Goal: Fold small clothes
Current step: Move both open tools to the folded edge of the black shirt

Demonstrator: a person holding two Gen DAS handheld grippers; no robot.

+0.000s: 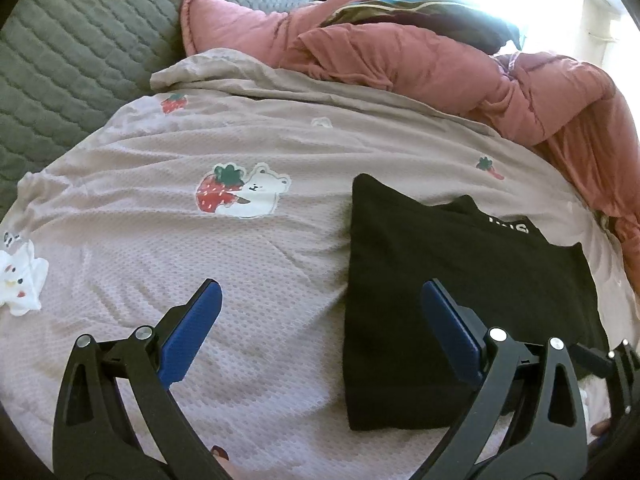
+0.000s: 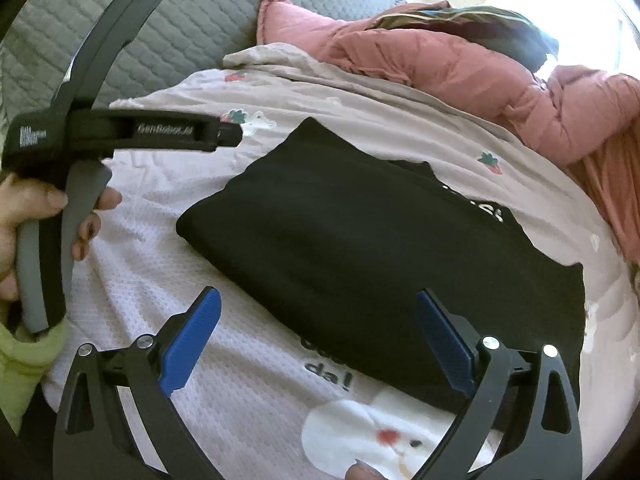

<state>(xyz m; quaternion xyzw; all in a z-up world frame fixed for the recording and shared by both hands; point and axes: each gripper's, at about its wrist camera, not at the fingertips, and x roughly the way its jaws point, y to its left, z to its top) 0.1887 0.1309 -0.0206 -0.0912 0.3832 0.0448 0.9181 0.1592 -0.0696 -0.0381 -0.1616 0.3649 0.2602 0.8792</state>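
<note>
Closest in the left wrist view, the left gripper (image 1: 322, 294) has its two blue fingers spread wide, holding nothing, above the blanket (image 1: 160, 264); its right finger hangs over the near left part of the black garment (image 1: 460, 280). In the right wrist view the right gripper (image 2: 318, 302) is likewise spread and empty, its fingers framing the near edge of the same garment (image 2: 360, 232).

On the blanket just under that edge, dark printed letters read "da!" (image 2: 330, 376), above a white cartoon face (image 2: 360, 432). The left gripper's black body, seen from the side in the right wrist view, carries the word "GenRobot.ai" (image 2: 166, 130); a hand (image 2: 24, 220) in a yellow-green sleeve (image 2: 20, 364) grips its grey handle.

There is one garment: black, folded into a flat, neat rectangle, lying on the pale pink waffle-textured blanket. White lettering on its far edge is partly hidden and unreadable.

The blanket shows a bear hugging a strawberry (image 1: 242, 194) and two smaller strawberries. Beyond lie a rumpled pink quilt (image 1: 440, 60) and a grey quilted cover (image 1: 72, 48).
</note>
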